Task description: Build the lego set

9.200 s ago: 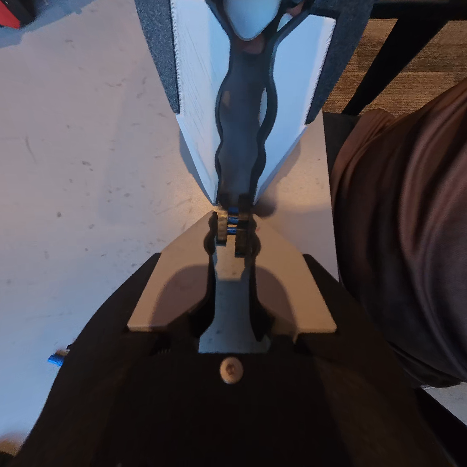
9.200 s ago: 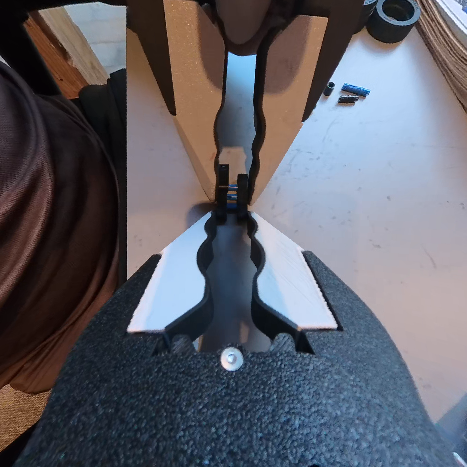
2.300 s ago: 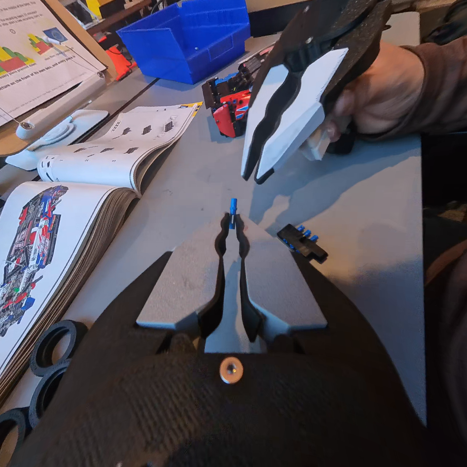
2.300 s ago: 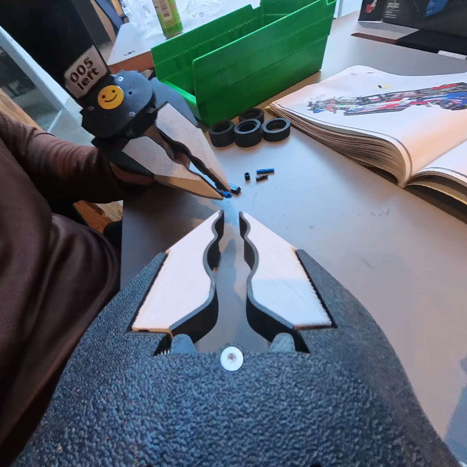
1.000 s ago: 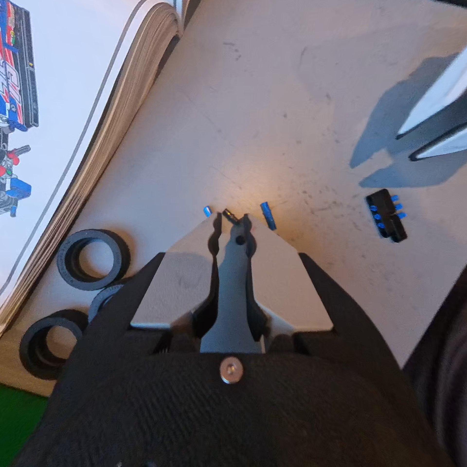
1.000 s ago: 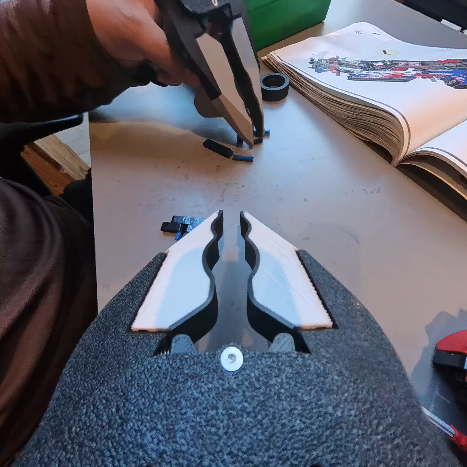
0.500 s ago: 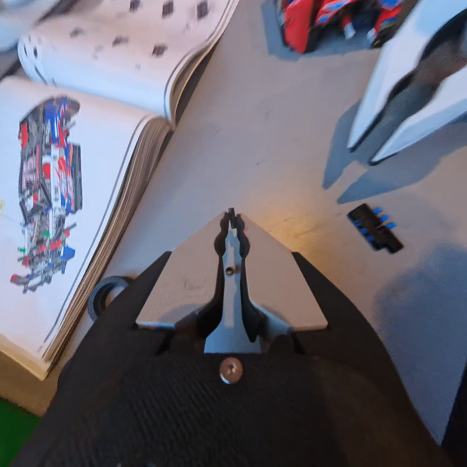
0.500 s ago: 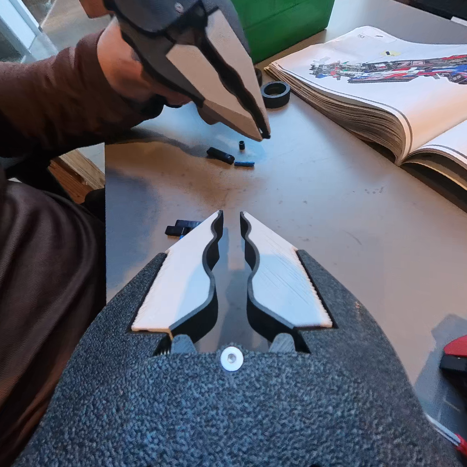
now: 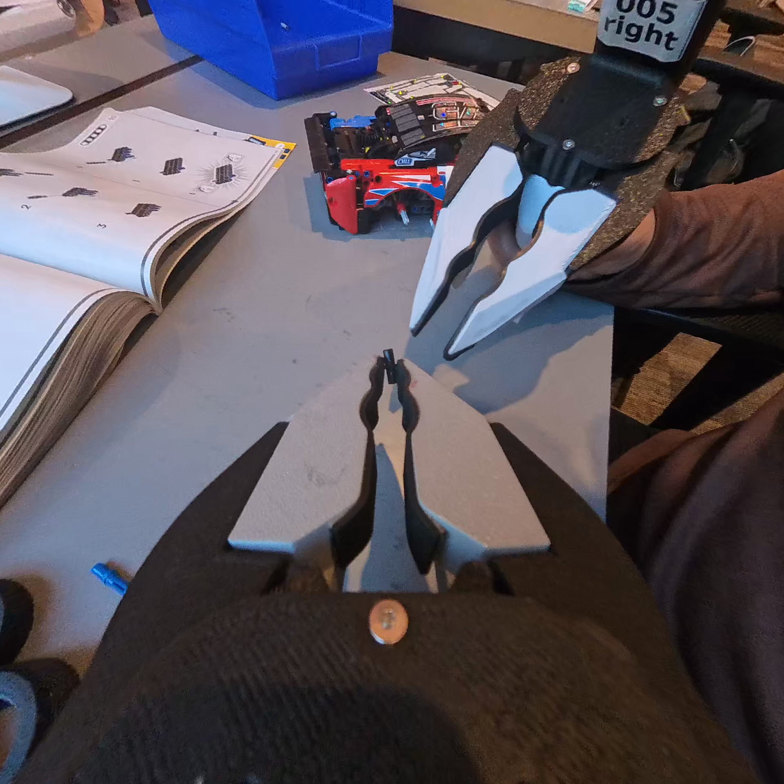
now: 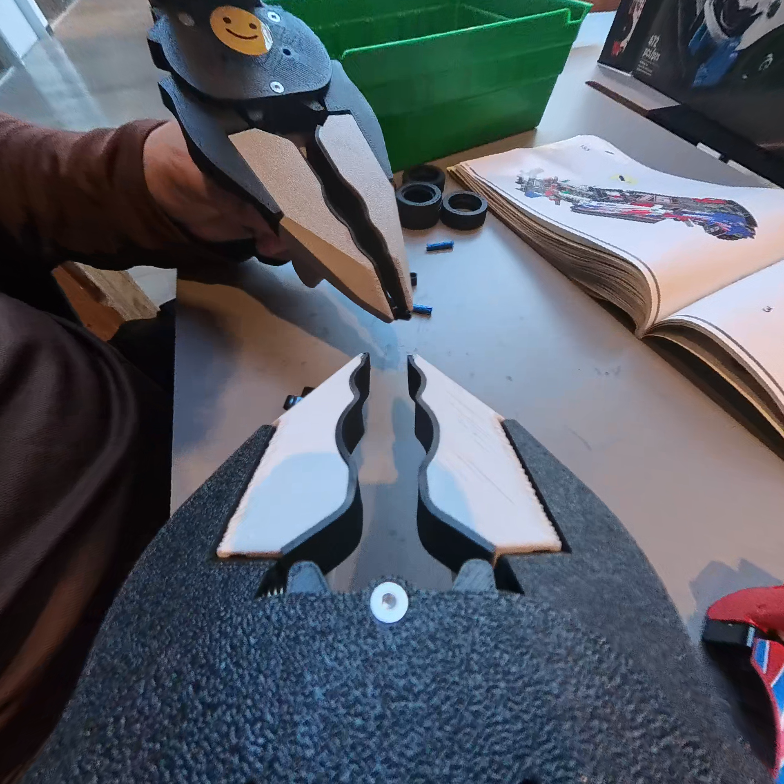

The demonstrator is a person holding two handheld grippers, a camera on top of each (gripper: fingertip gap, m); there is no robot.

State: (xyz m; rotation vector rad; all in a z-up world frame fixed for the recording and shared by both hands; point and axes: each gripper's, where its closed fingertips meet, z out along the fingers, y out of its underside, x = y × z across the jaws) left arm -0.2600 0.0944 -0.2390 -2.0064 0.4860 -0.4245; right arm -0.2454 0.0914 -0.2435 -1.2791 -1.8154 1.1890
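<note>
My left gripper [image 9: 388,365] is shut on a small black pin [image 9: 387,355] and holds it above the grey table [image 9: 237,382]. It also shows in the right wrist view [image 10: 399,315], with the pin at its tips. My right gripper [image 10: 388,360] is open and empty, a short way in front of the left one's tips; the left wrist view shows it at upper right [image 9: 432,344]. A black piece with blue pins [image 10: 293,399] lies on the table, mostly hidden behind my right gripper's left finger. The red, black and blue lego car [image 9: 382,169] stands farther back.
Loose blue pins [image 10: 422,308] [image 10: 440,246] and a small black bush [image 10: 413,278] lie by the left gripper. Black tyres [image 10: 424,199] sit by the green bin [image 10: 445,76]. An open instruction book [image 10: 636,237] and a blue bin [image 9: 275,42] border the table. My left and right fingertips are right by each other. The open instruction book [image 10: 636,237] is about equally far from each gripper, around 20 cm.
My left gripper dropped the blue pin, closed on a black pin among the loose parts, then lifted it and swung it toward my right gripper. My right gripper stayed open.
</note>
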